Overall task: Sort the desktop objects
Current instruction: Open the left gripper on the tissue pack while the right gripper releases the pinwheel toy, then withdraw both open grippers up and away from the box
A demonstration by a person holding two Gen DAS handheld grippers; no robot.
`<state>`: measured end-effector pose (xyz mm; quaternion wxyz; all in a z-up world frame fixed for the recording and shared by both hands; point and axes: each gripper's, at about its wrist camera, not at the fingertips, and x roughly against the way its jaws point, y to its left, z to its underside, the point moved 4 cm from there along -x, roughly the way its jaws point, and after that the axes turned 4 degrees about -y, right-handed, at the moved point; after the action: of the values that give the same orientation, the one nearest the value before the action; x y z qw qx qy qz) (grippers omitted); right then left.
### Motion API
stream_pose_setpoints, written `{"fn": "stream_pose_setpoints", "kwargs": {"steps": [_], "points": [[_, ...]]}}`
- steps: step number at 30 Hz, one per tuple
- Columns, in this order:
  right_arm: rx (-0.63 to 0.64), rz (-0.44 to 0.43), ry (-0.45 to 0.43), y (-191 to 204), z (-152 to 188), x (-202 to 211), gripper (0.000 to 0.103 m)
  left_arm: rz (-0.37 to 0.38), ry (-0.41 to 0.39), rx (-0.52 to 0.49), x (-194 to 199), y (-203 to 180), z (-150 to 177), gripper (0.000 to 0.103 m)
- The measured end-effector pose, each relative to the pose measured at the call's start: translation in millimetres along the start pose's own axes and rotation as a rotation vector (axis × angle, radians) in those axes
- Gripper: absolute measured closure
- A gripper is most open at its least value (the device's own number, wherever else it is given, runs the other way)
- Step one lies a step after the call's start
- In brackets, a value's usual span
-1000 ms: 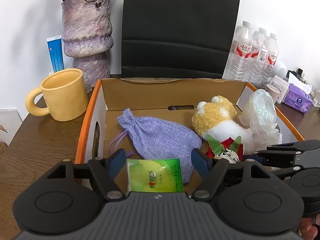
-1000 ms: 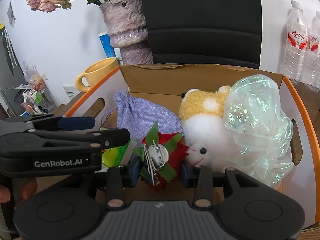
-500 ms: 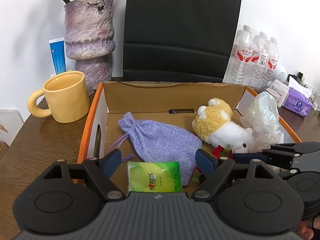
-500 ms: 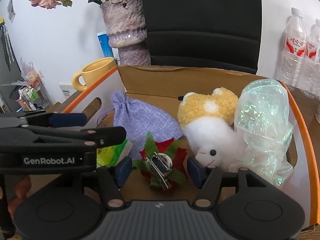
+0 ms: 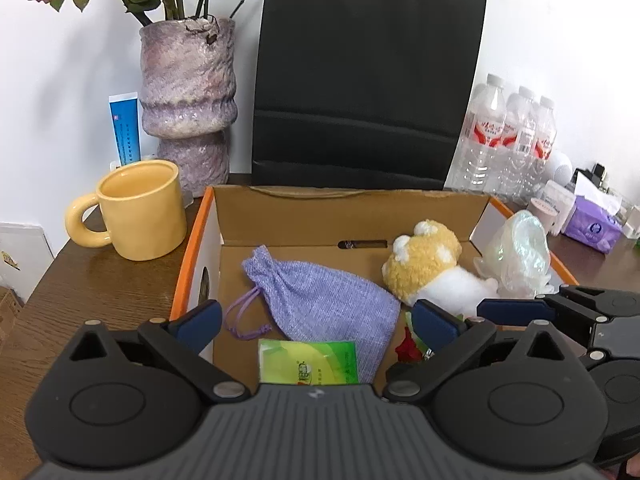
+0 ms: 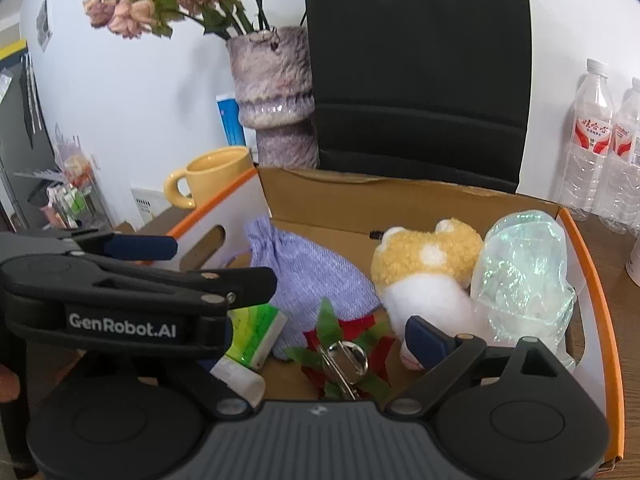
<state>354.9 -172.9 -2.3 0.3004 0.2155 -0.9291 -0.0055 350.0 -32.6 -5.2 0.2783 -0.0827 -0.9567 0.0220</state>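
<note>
The left hand-held gripper is opening wide over the green tissue pack, which lies free inside the cardboard box. The right hand-held gripper is opening too, its pads clear of the red-and-green brooch lying between them on the box floor.

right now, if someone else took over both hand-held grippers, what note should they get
Left hand-held gripper: jaws opening, pads clear of the green tissue pack lying between them.
Right hand-held gripper: jaws opening, the red-and-green brooch lies loose between them.
In the cardboard box: tissue pack, brooch, lilac pouch, plush toy, iridescent bag.
Left outside on the desk: yellow mug, purple tissue pack; whether they go in is unclear.
</note>
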Motion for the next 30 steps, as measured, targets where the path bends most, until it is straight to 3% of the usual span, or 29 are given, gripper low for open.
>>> {"fn": "stream_pose_setpoints", "kwargs": {"steps": [4, 18, 30], "points": [[-0.002, 0.008, -0.018, 0, -2, 3, 0.000, -0.015, -0.007, 0.008, 2, 1, -1, 0.000], [0.014, 0.066, -0.044, 1, -1, 12, 0.000, -0.029, -0.032, 0.022, 11, 1, -4, 0.000], [-0.007, 0.134, -0.073, -3, 2, 44, 0.000, -0.040, -0.061, 0.015, 36, -6, -4, 0.000]]}}
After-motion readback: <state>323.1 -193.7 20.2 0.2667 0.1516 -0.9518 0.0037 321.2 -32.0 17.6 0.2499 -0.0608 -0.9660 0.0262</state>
